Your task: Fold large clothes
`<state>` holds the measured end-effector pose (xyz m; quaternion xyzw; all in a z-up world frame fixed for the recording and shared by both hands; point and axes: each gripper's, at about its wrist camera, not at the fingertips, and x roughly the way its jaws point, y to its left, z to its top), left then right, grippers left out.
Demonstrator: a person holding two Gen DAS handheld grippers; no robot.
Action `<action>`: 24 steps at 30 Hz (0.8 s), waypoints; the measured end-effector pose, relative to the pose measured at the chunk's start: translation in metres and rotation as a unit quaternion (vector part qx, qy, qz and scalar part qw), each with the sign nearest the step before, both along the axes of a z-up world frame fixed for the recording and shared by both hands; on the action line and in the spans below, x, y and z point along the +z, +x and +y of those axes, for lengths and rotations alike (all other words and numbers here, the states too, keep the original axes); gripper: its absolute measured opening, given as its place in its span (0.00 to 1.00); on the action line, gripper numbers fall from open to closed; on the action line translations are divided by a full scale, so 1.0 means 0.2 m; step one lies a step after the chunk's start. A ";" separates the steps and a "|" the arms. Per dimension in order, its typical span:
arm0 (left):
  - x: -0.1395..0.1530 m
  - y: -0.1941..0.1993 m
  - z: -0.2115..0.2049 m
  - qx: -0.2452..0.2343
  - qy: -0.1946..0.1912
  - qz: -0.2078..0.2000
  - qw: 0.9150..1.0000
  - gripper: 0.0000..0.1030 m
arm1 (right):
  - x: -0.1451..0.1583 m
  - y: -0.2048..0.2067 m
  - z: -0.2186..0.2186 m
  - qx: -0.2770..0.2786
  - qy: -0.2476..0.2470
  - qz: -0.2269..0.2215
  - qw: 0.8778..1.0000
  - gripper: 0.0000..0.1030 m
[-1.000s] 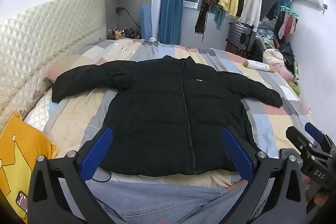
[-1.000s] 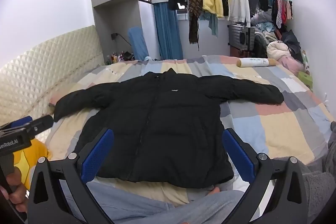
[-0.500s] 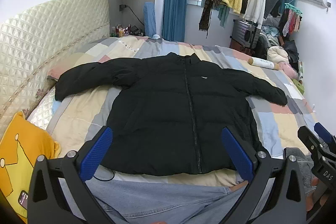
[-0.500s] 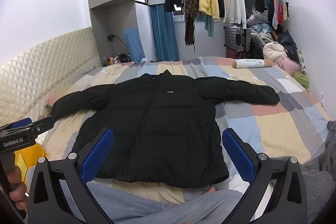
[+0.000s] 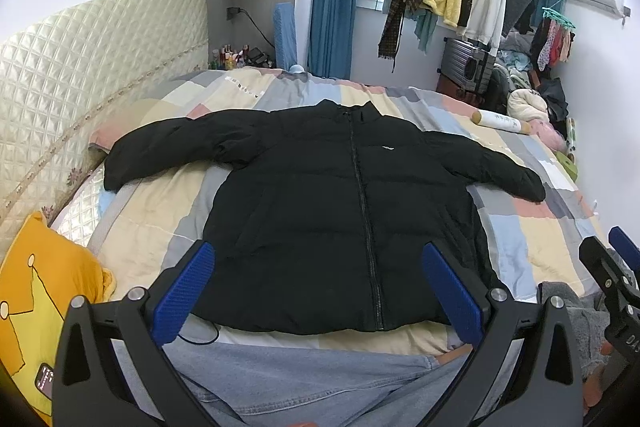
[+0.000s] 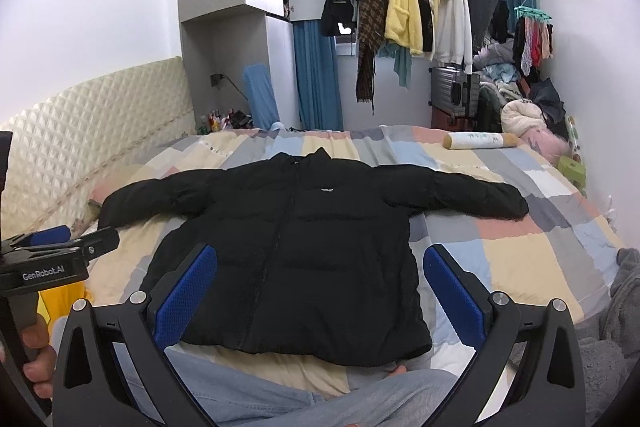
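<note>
Black puffer jacket [image 5: 352, 219] lies flat, front up and zipped, across the middle of the frame on the patchwork quilt [image 5: 532, 251] of the bed; both sleeves stretch out sideways, collar toward the far wall, hem toward me. Small white logo on the chest. My left tongs [image 5: 318, 291] sit at the bottom of the left view, blue pads spread wide, nothing between them, framing the jacket's hem without touching it. My right tongs [image 6: 318, 295] are the same in the right view: spread wide, empty, hovering over the hem edge. My jeans-clad legs [image 5: 304, 379] fill the bottom centre under both tools. Yellow pillow [image 5: 36, 291] at lower left of the left view, beside the quilted cream headboard [image 5: 80, 75] that runs up the left side. Hanging clothes rail [image 6: 420, 7] in the upper right, with a yellow fleece among dark coats. A rolled cream bolster [image 6: 480, 140] rests on the quilt at right, well apart from the jacket's sleeve.
</note>
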<state>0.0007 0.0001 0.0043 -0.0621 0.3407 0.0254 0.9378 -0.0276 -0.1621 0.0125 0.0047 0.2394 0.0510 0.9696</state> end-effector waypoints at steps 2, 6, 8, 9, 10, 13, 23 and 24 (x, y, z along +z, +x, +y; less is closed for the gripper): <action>0.00 0.00 0.00 -0.001 0.000 0.002 1.000 1.00 | 0.00 0.00 0.00 -0.002 0.003 0.000 1.000 1.00; 0.00 0.00 0.00 0.001 0.002 0.001 1.000 1.00 | 0.00 -0.01 -0.02 -0.007 0.006 0.002 1.000 1.00; 0.00 -0.01 0.00 0.000 0.001 0.001 1.000 1.00 | 0.00 -0.01 -0.02 -0.009 0.007 0.000 1.000 1.00; 0.01 -0.01 0.01 0.001 0.000 0.001 1.000 1.00 | 0.00 -0.02 -0.02 -0.008 0.006 -0.001 1.000 1.00; 0.01 0.00 0.01 0.001 0.001 0.001 1.000 1.00 | 0.00 -0.02 -0.02 -0.008 0.005 0.000 1.000 1.00; 0.00 -0.01 0.02 -0.004 0.013 -0.001 1.000 1.00 | 0.00 -0.01 -0.02 -0.012 0.003 0.002 1.000 1.00; 0.00 0.01 0.04 -0.006 0.013 0.007 1.000 1.00 | 0.00 0.01 0.00 -0.007 0.004 0.005 1.000 1.00; 0.00 0.01 0.04 -0.006 0.013 0.008 1.000 1.00 | 0.00 0.02 0.00 -0.006 0.004 0.007 1.000 1.00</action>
